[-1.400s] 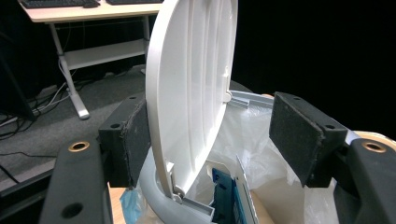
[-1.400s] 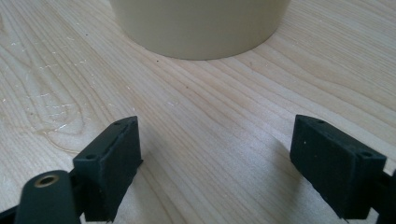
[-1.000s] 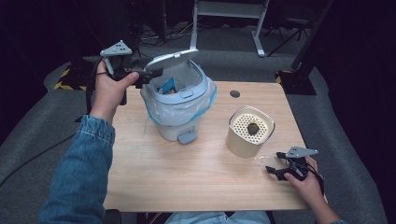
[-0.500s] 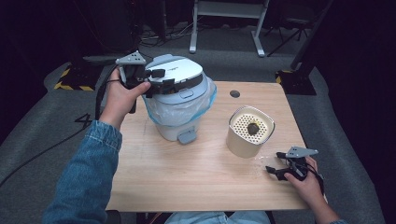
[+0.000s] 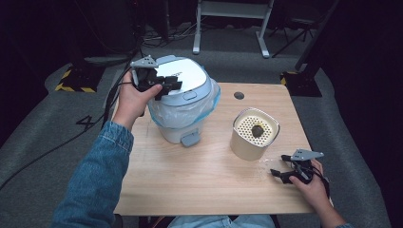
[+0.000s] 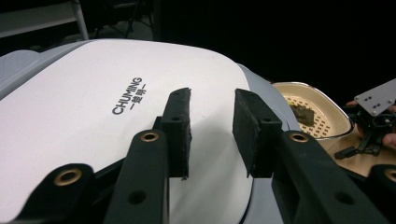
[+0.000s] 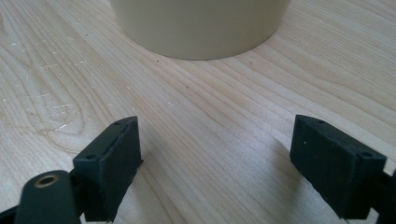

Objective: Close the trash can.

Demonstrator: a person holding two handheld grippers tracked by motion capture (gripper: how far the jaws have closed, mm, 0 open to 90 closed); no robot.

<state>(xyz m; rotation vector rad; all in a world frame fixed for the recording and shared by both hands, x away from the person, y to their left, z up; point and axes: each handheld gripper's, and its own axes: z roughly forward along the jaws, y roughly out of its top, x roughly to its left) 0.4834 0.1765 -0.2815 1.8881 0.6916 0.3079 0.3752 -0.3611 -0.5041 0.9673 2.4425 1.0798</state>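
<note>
Lying under left gripper (image 5: pixel 167 84) fingers (image 6: pixel 180 126), white bin lid (image 6: pixel 93 121); nothing between.

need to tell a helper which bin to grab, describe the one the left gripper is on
On the light wooden table, look at the far left part. The white plastic pedal bin stands there under the left gripper. Unlike the beige perforated-top container beside it, it has a clear liner bag.

I see my left arm in a blue denim sleeve (image 5: pixel 97 175). My left gripper (image 5: pixel 164 85) and right gripper (image 5: pixel 285 172) are black, each topped by a grey three-cornered plate; their jaw arms carry brass-ringed screw holes and matte rectangular pads (image 6: pixel 180 126).
</note>
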